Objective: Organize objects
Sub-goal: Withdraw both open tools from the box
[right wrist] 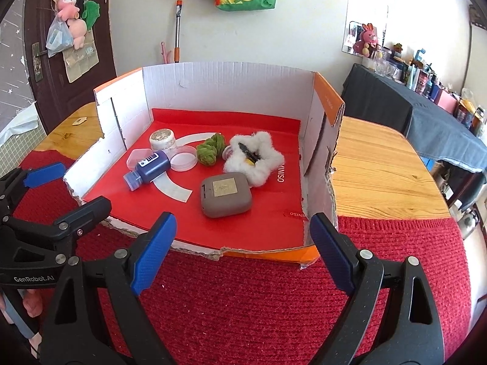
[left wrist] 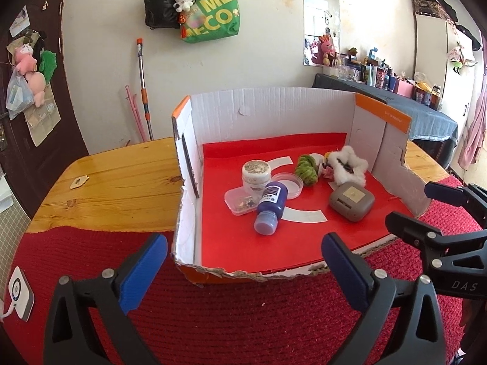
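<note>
A torn white box [left wrist: 274, 112] with red floor holds a toppled blue bottle [left wrist: 269, 208] half hiding a clear case [left wrist: 239, 202]; both tongs [left wrist: 243, 269] [right wrist: 243, 249] gape empty.

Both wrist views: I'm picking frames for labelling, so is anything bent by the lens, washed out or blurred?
Left wrist view: the fisheye bows the table edge and blacks out the corners; the window side at right is washed out; the blue bottle is sharp. Right wrist view: same bowing, bright glare at upper right; the grey case and the cardboard box read crisply, with soft shadows.
</note>
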{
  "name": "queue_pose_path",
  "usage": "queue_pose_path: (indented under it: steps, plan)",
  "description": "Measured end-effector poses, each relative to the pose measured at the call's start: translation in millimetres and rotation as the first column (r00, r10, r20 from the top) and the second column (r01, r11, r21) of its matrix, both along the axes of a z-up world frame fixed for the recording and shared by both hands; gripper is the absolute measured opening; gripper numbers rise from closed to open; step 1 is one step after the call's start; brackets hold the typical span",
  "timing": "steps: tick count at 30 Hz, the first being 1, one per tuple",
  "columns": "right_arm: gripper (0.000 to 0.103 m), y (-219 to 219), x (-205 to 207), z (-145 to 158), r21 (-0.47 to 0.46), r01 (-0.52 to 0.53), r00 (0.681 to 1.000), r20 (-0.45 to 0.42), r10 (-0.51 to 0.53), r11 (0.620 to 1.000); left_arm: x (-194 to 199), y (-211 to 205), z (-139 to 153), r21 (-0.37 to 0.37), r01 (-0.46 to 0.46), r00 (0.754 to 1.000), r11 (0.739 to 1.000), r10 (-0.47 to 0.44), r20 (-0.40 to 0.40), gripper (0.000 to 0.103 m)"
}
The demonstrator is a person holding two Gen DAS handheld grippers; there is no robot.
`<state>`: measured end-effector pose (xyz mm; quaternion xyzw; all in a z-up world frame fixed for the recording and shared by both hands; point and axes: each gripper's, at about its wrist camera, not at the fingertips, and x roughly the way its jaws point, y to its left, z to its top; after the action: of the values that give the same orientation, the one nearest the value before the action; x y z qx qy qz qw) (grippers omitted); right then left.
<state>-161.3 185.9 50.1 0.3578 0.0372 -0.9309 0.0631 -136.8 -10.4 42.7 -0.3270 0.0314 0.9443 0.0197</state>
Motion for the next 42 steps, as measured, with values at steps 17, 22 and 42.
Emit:
queue_pose_path:
  steps: [17,22,42]
  plan:
    - [0.091,-1.8,1.6,-2.2,0.016,0.000,1.000,-0.007,0.000,1.000,-3.3,-7.8,-7.0,0.038,-0.002,0.999,0.999,0.001,0.037,0.103]
    - [0.092,-3.1,1.7,-2.4,0.017,0.002,1.000,-0.011,-0.001,1.000,-3.2,-10.9,-7.7,0.046,-0.009,0.999,0.999,0.007,0.043,0.103]
    - [0.092,-3.9,28.8,15.1,0.006,-0.013,0.999,-0.037,0.013,1.000,20.8,-9.3,-2.9,0.062,-0.006,0.999,0.998,0.004,0.043,0.103]
